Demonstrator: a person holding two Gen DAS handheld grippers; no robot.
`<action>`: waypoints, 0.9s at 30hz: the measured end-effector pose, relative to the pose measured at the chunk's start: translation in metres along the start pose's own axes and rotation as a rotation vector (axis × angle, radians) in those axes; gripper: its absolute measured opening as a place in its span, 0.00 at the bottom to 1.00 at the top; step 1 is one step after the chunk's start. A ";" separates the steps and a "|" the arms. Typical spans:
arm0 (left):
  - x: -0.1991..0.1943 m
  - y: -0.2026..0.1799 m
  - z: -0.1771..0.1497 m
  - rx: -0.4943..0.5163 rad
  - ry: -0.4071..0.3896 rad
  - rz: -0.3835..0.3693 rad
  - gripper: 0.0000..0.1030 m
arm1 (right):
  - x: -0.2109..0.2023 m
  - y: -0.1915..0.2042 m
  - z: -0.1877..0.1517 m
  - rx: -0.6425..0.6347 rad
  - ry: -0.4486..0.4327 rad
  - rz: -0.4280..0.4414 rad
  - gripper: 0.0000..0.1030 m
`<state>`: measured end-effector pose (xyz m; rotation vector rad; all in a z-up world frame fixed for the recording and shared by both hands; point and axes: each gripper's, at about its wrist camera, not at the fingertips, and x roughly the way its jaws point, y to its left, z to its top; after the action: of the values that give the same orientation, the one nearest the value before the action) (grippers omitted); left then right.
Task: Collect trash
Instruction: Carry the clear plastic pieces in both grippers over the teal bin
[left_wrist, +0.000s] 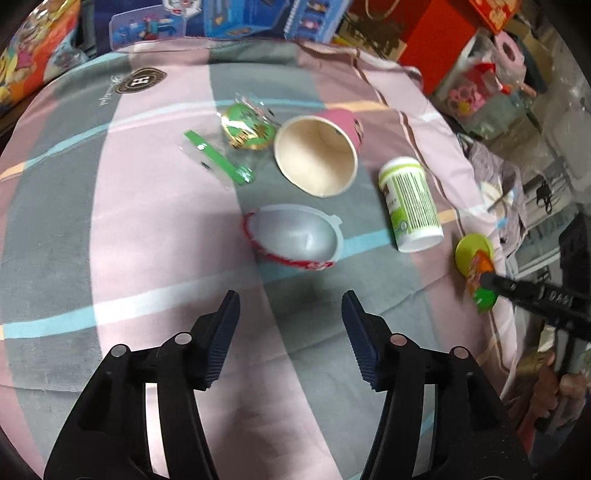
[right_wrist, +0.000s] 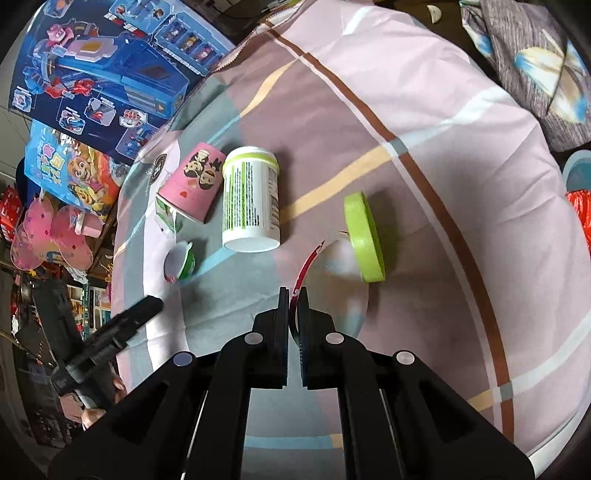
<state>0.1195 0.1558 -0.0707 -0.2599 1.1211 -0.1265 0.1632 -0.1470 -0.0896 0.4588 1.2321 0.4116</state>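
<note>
Your left gripper (left_wrist: 290, 310) hovers with its jaws wide apart over the striped cloth (left_wrist: 110, 221), just near of the small plastic cup (left_wrist: 295, 236) that lies on its side with a red rim. Farther away lie the pink paper cup (left_wrist: 319, 151), the green wrappers (left_wrist: 247, 127) to its left and the white bottle with green label (left_wrist: 410, 201) to its right. Your right gripper (right_wrist: 293, 295) has its jaws pressed together on a thin, clear wrapper with a red edge (right_wrist: 308, 264), and the green lid (right_wrist: 364, 236) stands on its edge just beside it, to the right.
</note>
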 end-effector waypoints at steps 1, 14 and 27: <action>0.000 0.004 0.003 -0.013 -0.003 0.001 0.59 | 0.001 0.000 -0.001 -0.001 0.002 -0.002 0.05; 0.044 0.004 0.032 -0.020 0.055 -0.001 0.26 | 0.003 0.005 -0.006 0.011 0.010 -0.048 0.05; -0.001 -0.048 0.016 0.157 -0.077 0.033 0.04 | -0.024 0.010 0.005 -0.006 -0.049 -0.013 0.05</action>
<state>0.1345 0.1121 -0.0502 -0.1054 1.0321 -0.1732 0.1603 -0.1518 -0.0640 0.4535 1.1860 0.3910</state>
